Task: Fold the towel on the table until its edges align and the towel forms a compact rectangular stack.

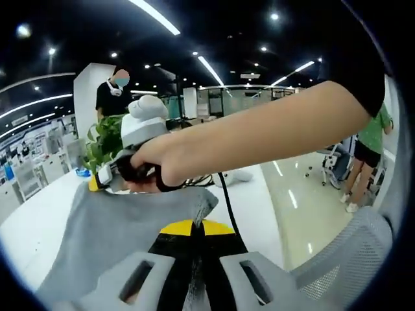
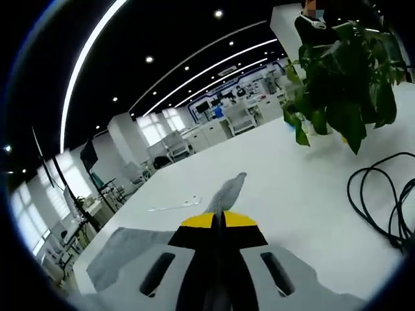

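— Where are you in the fold?

— Mid-lift, I'd judge. Your left gripper (image 1: pixel 192 259) is clamped on a pinch of the towel (image 1: pixel 110 233), and your right gripper (image 2: pixel 220 253) is clamped on another edge; the rest drapes on the table (image 2: pixel 292 194).

— What next?

— Carry both corners across together and lay edge on edge.

— Anything unclear?

— Your arm (image 1: pixel 259 133) blocks the far edge, and the towel's outline is cut off low in both views.

grey grippers, black-and-yellow fingers (image 1: pixel 192 228); black short sleeve (image 1: pixel 363 78).
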A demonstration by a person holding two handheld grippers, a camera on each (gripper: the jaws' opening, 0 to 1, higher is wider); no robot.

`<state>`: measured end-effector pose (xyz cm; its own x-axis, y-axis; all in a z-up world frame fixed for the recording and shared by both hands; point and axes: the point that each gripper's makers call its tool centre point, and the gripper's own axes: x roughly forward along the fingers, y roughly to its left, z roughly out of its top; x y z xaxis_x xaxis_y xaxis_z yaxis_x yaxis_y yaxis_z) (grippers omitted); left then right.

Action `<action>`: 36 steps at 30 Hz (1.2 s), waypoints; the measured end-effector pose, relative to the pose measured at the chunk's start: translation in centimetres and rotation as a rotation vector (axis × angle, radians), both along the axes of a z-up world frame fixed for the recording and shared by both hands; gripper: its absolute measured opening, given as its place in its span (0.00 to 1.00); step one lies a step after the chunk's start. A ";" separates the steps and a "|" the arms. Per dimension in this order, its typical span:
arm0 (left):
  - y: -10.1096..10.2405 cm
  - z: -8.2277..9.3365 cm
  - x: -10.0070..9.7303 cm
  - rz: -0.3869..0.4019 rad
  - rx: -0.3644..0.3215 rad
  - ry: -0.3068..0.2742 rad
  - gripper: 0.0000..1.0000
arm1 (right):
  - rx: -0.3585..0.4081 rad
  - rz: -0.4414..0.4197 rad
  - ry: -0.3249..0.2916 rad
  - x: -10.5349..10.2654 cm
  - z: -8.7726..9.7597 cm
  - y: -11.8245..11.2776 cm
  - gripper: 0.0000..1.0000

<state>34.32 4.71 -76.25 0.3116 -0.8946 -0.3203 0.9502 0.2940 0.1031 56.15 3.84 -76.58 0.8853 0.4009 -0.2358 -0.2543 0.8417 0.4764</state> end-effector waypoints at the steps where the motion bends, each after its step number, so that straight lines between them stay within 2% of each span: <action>1: 0.0 0.3 -0.2 -0.002 -0.003 -0.006 0.02 | 0.006 -0.001 -0.003 -0.1 0.3 0.0 0.01; 12: 0.6 3.0 -0.8 -0.004 -0.041 -0.044 0.02 | 0.006 -0.022 -0.020 -0.7 2.9 0.7 0.01; 26: 5.8 5.1 -0.9 0.071 -0.084 -0.055 0.02 | 0.004 0.018 -0.046 -0.9 6.2 5.2 0.01; 28: 6.9 5.3 -0.7 0.090 -0.092 -0.033 0.02 | 0.011 0.025 -0.048 -0.9 6.6 5.9 0.01; 36: 9.8 6.4 -0.6 0.132 -0.101 -0.049 0.02 | 0.014 0.054 -0.074 -1.1 8.6 8.4 0.01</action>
